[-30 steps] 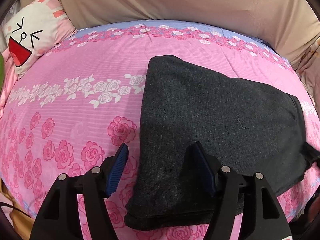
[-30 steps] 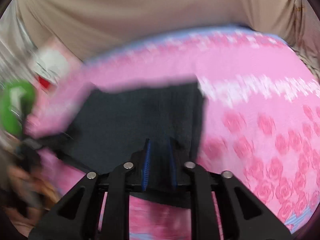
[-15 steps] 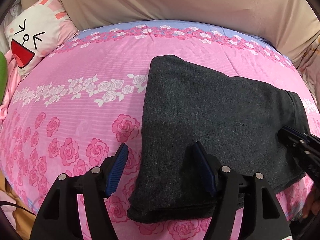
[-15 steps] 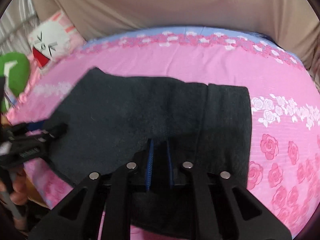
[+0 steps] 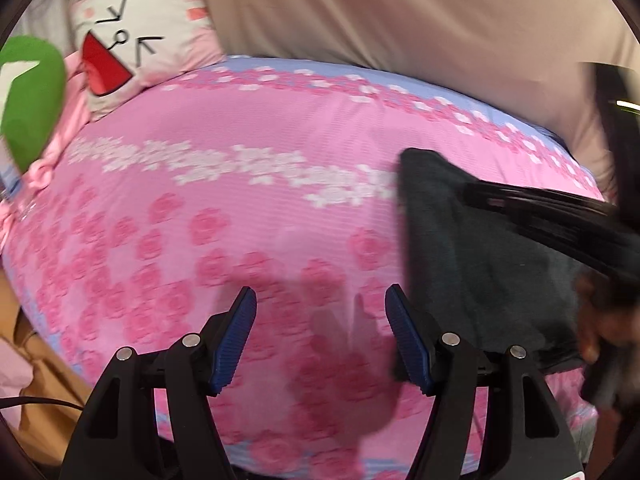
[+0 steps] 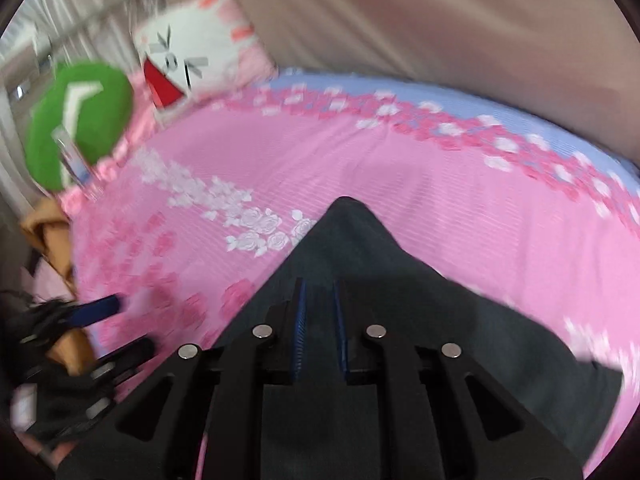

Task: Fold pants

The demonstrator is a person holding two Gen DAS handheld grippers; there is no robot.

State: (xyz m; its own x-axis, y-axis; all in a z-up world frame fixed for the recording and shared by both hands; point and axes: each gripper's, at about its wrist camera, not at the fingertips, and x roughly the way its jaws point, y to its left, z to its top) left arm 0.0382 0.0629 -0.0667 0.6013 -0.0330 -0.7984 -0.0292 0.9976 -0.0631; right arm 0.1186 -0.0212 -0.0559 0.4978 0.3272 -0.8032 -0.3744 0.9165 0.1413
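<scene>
The dark grey pants (image 5: 472, 264) lie folded on the pink rose bedspread (image 5: 248, 208), at the right of the left wrist view. My left gripper (image 5: 320, 332) is open and empty over bare bedspread, just left of the pants' edge. My right gripper (image 6: 319, 312) is shut on a fold of the pants (image 6: 360, 248), which rises to a peak in front of its blue pads. The right gripper's black body (image 5: 540, 220) crosses above the pants in the left wrist view. The left gripper (image 6: 96, 312) shows blurred at the lower left of the right wrist view.
A white cartoon-face pillow (image 5: 136, 40) and a green cushion (image 5: 28, 96) lie at the far left of the bed. A beige sheet (image 5: 400, 20) covers the wall behind. Tan fabric (image 6: 48, 232) hangs past the bed's left edge.
My left gripper has moved left, off the pants, and stays open. My right gripper, still shut on the pants, has carried the fold toward the left, so the cloth now peaks ahead of it.
</scene>
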